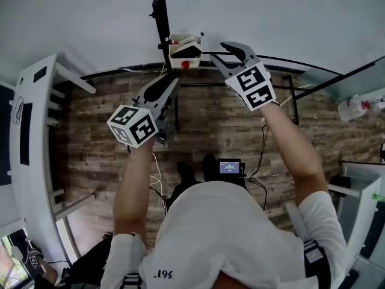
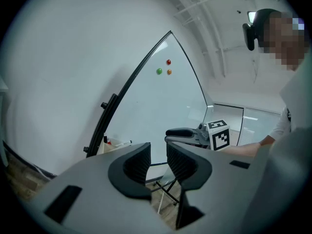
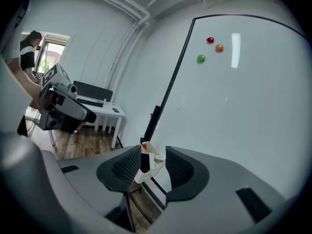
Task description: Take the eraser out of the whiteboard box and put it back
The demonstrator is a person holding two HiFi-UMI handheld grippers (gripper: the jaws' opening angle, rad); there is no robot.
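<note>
- We face a large white whiteboard with a thin black frame, which spreads ahead of both tongs.
- Our left gripper holds its jaws slightly apart with nothing between them. It is farther from the box than the right one.
- Our right gripper has its jaws apart, pressing on nothing.
- The small white plastic whiteboard box hangs just beyond the right jaws' tips, framed between them.
- A dark upright block, apparently the eraser, stands inside that box.
- Three small round magnets, red, orange and green, sit high above the right jaws.
</note>
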